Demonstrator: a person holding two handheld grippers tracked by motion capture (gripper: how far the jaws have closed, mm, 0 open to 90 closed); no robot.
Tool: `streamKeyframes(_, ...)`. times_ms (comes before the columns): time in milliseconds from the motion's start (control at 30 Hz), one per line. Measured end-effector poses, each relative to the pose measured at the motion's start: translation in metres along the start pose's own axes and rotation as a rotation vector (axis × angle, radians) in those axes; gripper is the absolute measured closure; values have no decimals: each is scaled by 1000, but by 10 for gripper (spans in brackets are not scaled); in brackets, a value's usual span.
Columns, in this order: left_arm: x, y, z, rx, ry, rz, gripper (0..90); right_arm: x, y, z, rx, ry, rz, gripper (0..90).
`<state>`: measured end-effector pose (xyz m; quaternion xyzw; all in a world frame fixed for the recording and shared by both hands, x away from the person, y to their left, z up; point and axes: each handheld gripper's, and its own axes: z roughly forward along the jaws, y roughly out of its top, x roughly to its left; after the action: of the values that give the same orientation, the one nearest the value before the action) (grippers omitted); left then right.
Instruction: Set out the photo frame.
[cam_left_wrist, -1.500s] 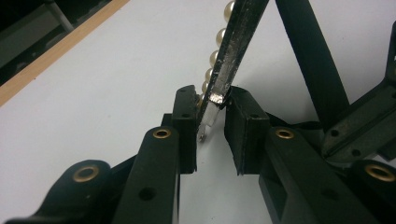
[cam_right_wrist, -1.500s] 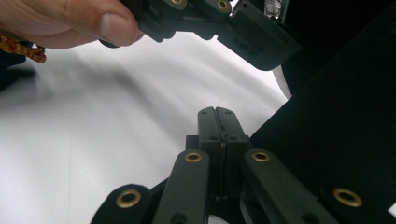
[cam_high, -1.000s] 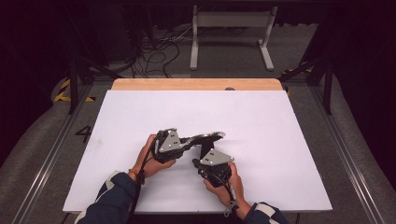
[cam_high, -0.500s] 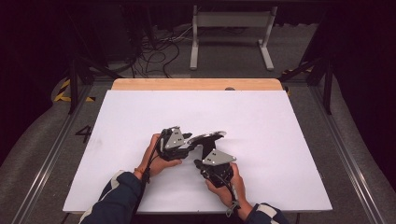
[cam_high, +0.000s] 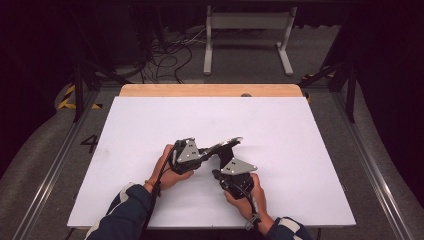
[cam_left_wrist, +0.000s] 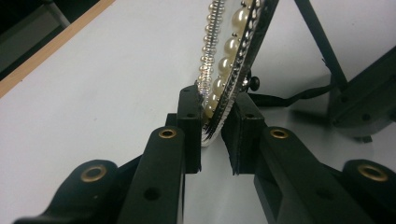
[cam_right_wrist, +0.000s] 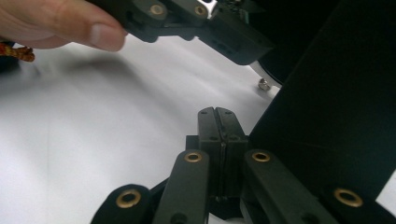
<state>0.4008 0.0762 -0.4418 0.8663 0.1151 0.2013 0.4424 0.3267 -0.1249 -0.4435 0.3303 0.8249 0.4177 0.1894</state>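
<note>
A picture frame (cam_left_wrist: 229, 42) rimmed with pearls and silver beads stands tilted over the white table, and in the high view it shows as a dark shape (cam_high: 227, 145) between both hands. My left gripper (cam_left_wrist: 215, 126) has just been closing, and its pads now press on the frame's lower rim. In the high view that left gripper (cam_high: 210, 151) reaches in from the left. My right gripper (cam_right_wrist: 218, 116) is shut, pads together, with nothing seen between them. It sits beside the frame's black back (cam_right_wrist: 327, 102). A thin black strut (cam_left_wrist: 322, 42) runs down toward the right gripper (cam_left_wrist: 364, 107).
The white table top (cam_high: 150, 125) has a wooden strip (cam_high: 210, 90) along its far edge. Cables (cam_high: 170, 50) and a metal stand (cam_high: 245, 30) lie on the floor beyond. The person's left hand (cam_right_wrist: 60, 23) is close above the right gripper.
The left gripper has edged slightly to the right toward the frame. The right hand and the frame stay where they were.
</note>
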Motion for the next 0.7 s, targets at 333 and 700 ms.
streamKeyframes(333, -6, 2, 0, 13, 8, 22, 778, -11, -3, -4, 8, -11, 1, 900)
streamKeyframes(700, -14, 6, -2, 31, 18, 26, 782, -27, -6, -10, 6, 15, 6, 900)
